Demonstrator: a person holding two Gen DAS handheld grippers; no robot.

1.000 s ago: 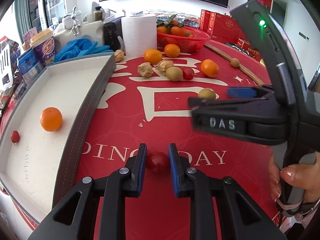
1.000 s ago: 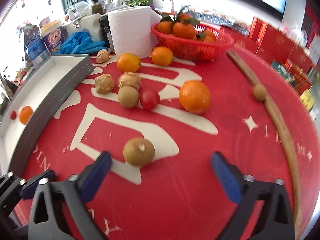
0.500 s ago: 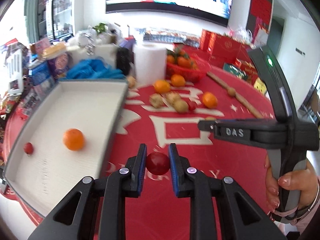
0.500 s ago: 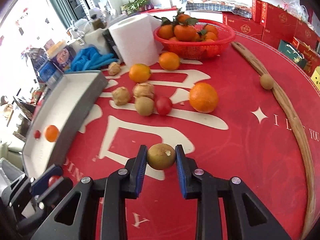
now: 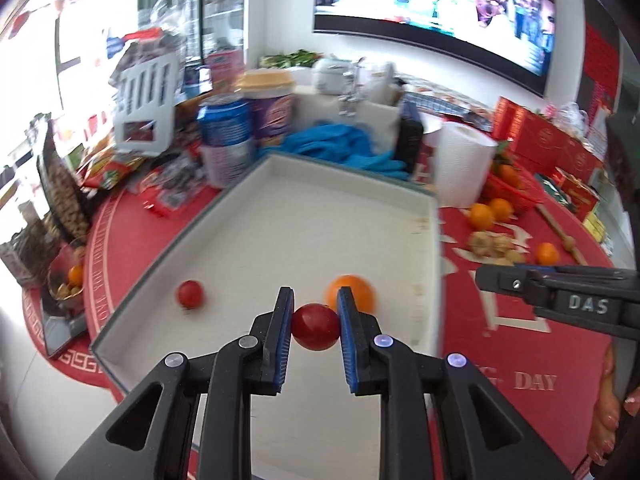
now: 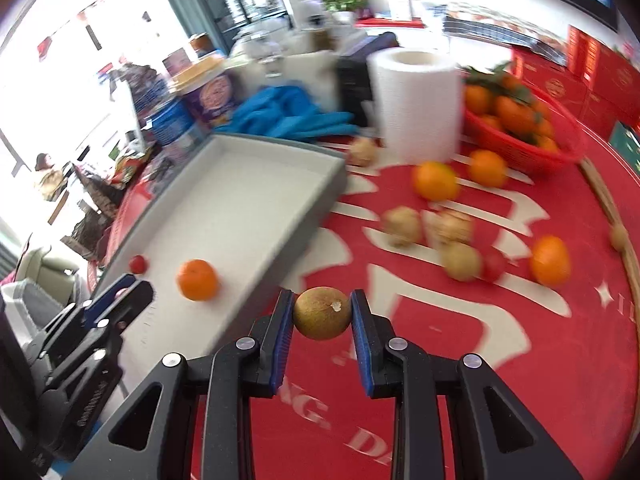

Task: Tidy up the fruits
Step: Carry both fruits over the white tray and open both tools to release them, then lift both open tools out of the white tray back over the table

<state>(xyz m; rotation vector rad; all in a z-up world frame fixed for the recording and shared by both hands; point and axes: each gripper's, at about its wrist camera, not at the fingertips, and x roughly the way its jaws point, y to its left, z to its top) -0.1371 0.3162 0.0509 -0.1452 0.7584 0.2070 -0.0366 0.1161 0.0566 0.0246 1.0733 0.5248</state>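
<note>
A: What has changed since a second ago?
B: The right tongs [image 6: 322,313], wide then, now pinch the round brown fruit [image 6: 322,313] above the red worktop [image 6: 500,352].
A: And the left tongs [image 5: 315,325]?
B: Still clamping a glossy cherry tomato [image 5: 315,327], now over the white tray [image 5: 304,216], near a dimpled orange [image 5: 356,292].

Motion-blurred loose fruit [image 6: 460,261], basket [image 6: 568,148]

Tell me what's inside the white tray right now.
Lying inside the white tray are one orange and one small red fruit. The left gripper and its held red fruit cover part of the tray floor, so anything there is hidden.
</note>
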